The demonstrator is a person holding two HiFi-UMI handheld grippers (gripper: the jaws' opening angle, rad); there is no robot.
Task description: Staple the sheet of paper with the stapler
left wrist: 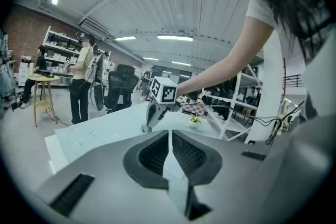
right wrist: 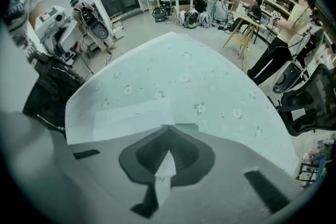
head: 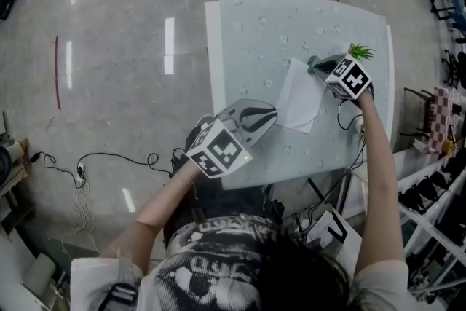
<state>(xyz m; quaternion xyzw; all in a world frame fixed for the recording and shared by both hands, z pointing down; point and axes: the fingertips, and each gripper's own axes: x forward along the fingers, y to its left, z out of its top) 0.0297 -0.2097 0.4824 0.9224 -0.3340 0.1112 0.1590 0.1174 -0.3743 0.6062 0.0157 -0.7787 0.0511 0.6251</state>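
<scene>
Two claws shut; the stapler press is in hand.
Right claw (right wrist: 168, 127), jaws together and empty, points down at the stapler (head: 318, 66) just beyond its tips. The sheet of paper (head: 298, 97) lies beside it, one corner towards the stapler. Left claw (left wrist: 169, 134), jaws together, sits at the sheet's near edge. Next, as judged: a firm downward push.

White paper (head: 298, 104) lies flat and slightly skewed; dark grey stapler (right wrist: 186, 125) sits at its far corner, mostly hidden.
</scene>
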